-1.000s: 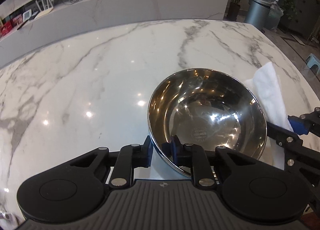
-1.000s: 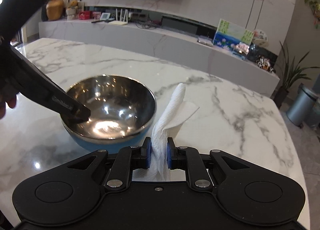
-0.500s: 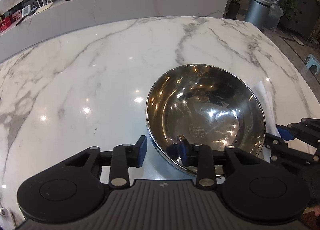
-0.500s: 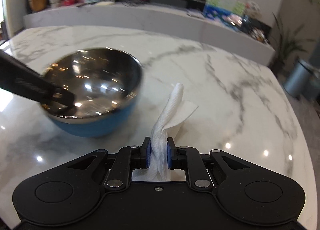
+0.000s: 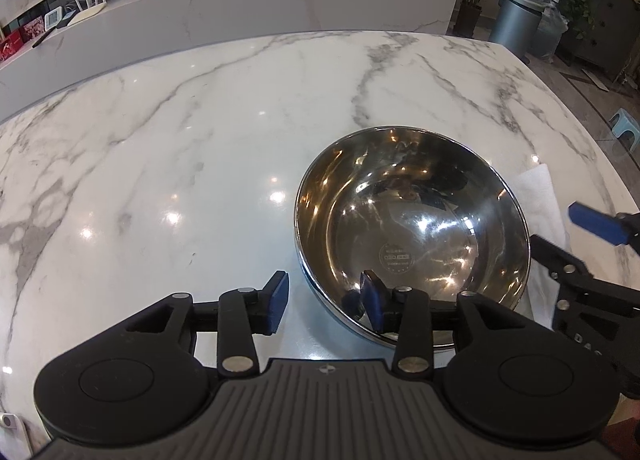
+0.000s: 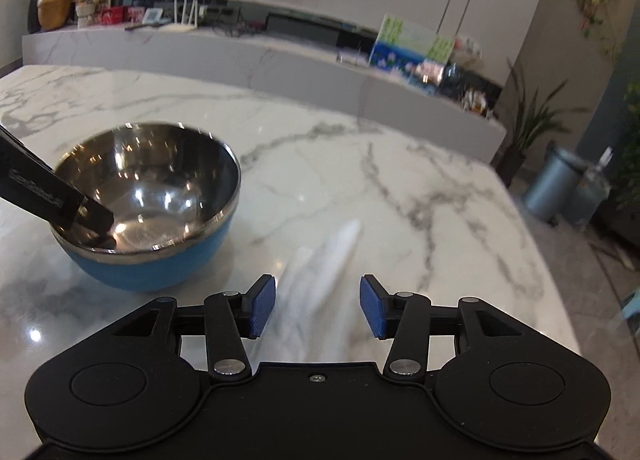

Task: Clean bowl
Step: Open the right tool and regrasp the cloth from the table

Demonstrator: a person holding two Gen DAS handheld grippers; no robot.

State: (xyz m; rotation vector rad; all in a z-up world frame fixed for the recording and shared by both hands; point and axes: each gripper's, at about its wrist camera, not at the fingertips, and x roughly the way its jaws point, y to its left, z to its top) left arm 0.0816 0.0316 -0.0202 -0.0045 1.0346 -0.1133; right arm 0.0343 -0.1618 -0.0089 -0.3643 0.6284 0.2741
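A steel bowl (image 5: 412, 228) with a blue outside (image 6: 160, 220) stands on the marble table. My left gripper (image 5: 324, 304) is open; its right finger sits inside the bowl's near rim and its left finger outside, both apart from the rim. My right gripper (image 6: 318, 306) is open and empty. A white paper towel (image 6: 320, 272), blurred, lies on the table between and beyond its fingers, right of the bowl. The towel also shows in the left wrist view (image 5: 540, 200), behind the right gripper's fingers (image 5: 596, 220).
The marble table (image 5: 200, 140) ends at the right edge (image 6: 532, 244), with floor, a grey bin (image 6: 556, 184) and a plant beyond. A long marble counter (image 5: 240, 16) with small items runs behind the table.
My left gripper has opened and let go of the bowl's rim. My right gripper has opened and released the paper towel, which now lies on the table.
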